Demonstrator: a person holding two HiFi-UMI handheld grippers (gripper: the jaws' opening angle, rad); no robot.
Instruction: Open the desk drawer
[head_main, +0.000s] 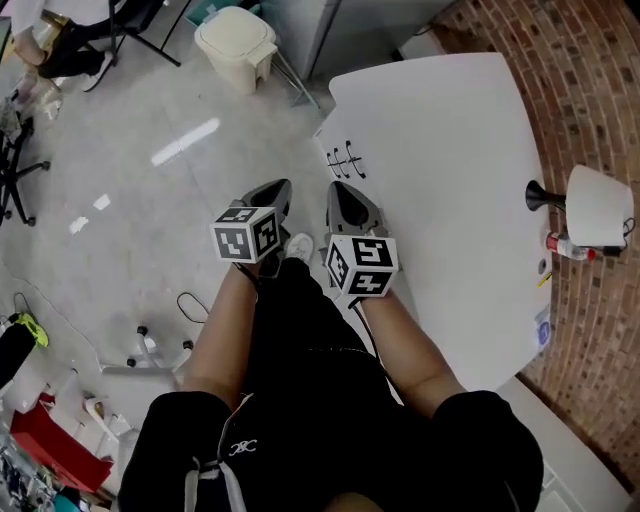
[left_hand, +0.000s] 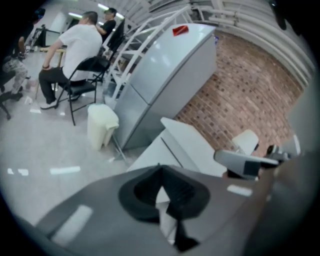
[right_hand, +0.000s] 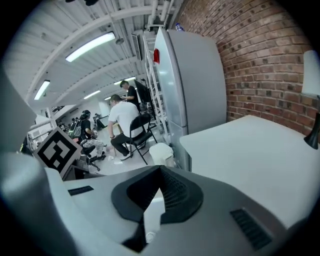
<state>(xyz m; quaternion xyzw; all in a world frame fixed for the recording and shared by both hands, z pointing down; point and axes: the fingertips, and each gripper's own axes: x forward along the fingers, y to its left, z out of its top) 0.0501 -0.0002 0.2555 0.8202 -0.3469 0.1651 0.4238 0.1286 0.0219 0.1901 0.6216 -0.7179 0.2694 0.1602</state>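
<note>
Desk (head_main: 440, 150), lamp (head_main: 598, 205) on it, bin (head_main: 237, 42) beyond

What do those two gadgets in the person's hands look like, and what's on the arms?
The left gripper and right gripper are each a smooth grey tapered shell with black ribbed pads and a cube of black-and-white square markers. The person wears short black sleeves.

The desk drawer (left_hand: 150, 156) shows as a plain white front just below the edge of the white tabletop (left_hand: 192, 137). It is closed and flush, with a thin dark seam along one side.
</note>
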